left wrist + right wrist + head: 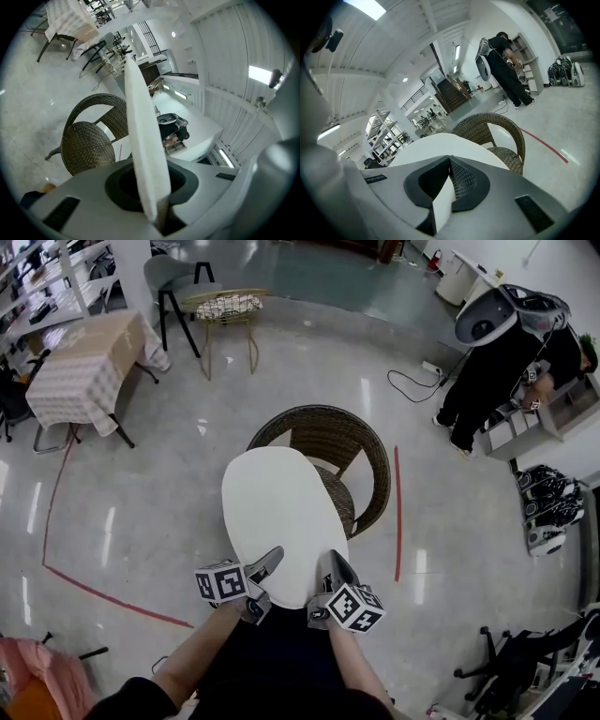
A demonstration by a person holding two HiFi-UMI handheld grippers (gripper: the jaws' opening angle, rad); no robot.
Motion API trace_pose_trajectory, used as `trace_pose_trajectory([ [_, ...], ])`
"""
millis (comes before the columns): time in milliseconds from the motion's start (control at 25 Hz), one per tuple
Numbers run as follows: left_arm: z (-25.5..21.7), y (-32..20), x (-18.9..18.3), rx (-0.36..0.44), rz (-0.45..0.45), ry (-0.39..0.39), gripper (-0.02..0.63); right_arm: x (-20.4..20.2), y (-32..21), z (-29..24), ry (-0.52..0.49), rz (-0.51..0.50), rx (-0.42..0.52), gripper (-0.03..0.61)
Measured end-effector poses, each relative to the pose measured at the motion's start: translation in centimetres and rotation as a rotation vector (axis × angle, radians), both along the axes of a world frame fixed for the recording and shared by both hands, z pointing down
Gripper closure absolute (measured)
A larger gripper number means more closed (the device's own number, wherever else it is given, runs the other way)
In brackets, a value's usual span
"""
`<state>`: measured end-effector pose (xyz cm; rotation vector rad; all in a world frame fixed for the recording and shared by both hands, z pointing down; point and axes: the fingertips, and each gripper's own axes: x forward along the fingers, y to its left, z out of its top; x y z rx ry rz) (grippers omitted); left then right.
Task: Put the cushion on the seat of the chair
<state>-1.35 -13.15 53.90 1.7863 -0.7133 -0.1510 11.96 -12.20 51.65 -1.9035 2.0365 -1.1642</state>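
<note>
The left gripper [266, 568] and the right gripper [336, 570] each clamp the near edge of the cushion [281, 507], one beside the other with a gap between them. In both gripper views the jaws stand narrow, with the white edge pinched between the pads. The cushion is a thin, flat, oval pad. It projects forward from the two grips without visible droop, so it is judged light and fairly stiff, probably foam under a smooth cover that may slip if the clamp is loose. Take hold at the rim, as here: two spaced grips on one edge resist twisting, while a single grip would likely let the pad swing. The cushion is carried in the air in front of the chair [373, 460]. In the head view its far end overlaps the seat [86, 146], but the left gripper view shows the seat apart from it, so it is judged not yet laid down. The chair is dark woven wicker with a curved back and a round seat. The floor [169, 484] is pale, glossy and hard, marked with red lines [397, 512]. Farther off stand a table [84, 367] with a checked cloth, a grey chair [173, 277] and a wire stool [228, 307]. A person [497, 371] in dark clothing stands at shelves [548, 418] on the right.
</note>
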Motion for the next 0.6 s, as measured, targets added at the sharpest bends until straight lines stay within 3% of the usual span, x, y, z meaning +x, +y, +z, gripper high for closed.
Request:
trace_pose_trajectory([
  [600, 0.4, -3.1, 3.7, -0.034, -0.043, 0.062, 0.543, 2.4, -3.6, -0.1, 0.017, -0.055, -0.003, 0.575],
])
